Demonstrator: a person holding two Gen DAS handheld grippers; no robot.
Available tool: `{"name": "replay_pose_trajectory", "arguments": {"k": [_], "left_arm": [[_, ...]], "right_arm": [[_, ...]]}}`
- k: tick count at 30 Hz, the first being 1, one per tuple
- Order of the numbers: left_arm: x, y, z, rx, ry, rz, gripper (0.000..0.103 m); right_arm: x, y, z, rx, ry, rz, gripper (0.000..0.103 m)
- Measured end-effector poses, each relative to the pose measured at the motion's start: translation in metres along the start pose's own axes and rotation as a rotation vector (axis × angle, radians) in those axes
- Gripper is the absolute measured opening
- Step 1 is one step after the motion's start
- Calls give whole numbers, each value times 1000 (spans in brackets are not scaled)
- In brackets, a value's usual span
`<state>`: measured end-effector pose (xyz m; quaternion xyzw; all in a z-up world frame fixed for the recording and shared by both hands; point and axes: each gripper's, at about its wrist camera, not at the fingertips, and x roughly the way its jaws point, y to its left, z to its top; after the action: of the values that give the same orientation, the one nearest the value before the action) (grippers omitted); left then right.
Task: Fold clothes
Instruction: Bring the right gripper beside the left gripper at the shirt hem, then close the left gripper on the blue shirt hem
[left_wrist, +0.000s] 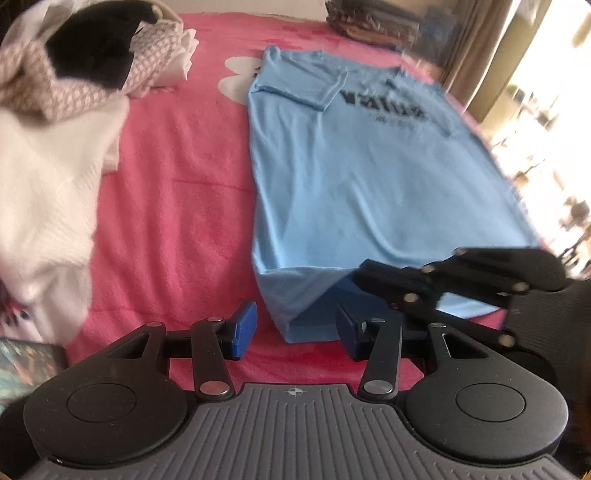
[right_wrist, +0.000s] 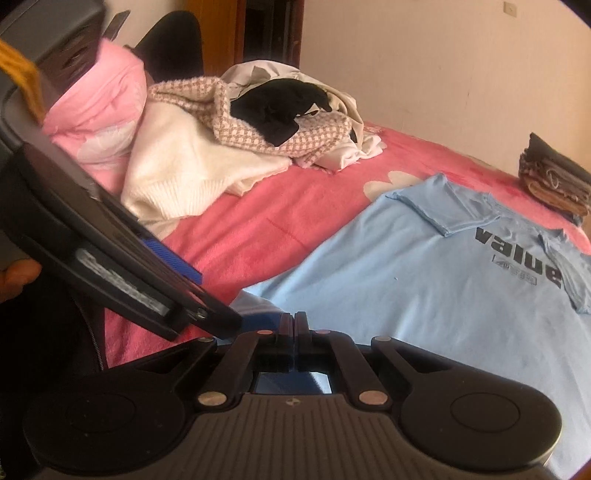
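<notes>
The light blue T-shirt (left_wrist: 369, 192) lay flat on the pink bed (left_wrist: 177, 206), sleeves folded in. The left gripper (left_wrist: 295, 328) stood half open around its lifted hem corner; the right gripper (right_wrist: 294, 325) was closed, its hold unclear.

Open lane: bare pink bedspread (left_wrist: 184, 192) between light blue T-shirt (left_wrist: 369, 177) and heap of unfolded clothes (left_wrist: 55, 129). Obstacles: heap along far left side of bed; pink pillow (right_wrist: 99, 99) behind heap; folded stack (right_wrist: 554, 177) at far corner, just beyond T-shirt collar. Near hem: left tongs (left_wrist: 295, 328) and right tongs (right_wrist: 294, 325) crowded close together, little clearance between.
</notes>
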<state>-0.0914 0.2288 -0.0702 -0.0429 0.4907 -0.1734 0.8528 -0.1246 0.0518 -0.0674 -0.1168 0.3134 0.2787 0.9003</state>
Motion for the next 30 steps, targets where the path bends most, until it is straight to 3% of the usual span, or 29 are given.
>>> {"name": "replay_pose_trajectory", "arguments": {"k": [3,9,12,18,26,27,30], "left_arm": [[-4,-8,0,111,4,30,47],[9,-69,-17,566,25,156,47],[23,-88,-31,713,57,248,47],[35,-82,-22,625,64,352,47],[46,-89,-18,617,74,388,43],[50,-90,-18,619,86,393,40],[57,-85,-15,570,125,390,16]], "right_arm": [[0,-11,0,45,1,20,1],[0,-25,2,130,-4,72,1],[-1,-26,4,148,-10,88,0],[-5,-31,6,183,-20,106,1],[-4,-40,8,235,-30,123,1],[-4,-40,8,237,-32,124,1],[-3,-43,9,248,-33,125,1]]}}
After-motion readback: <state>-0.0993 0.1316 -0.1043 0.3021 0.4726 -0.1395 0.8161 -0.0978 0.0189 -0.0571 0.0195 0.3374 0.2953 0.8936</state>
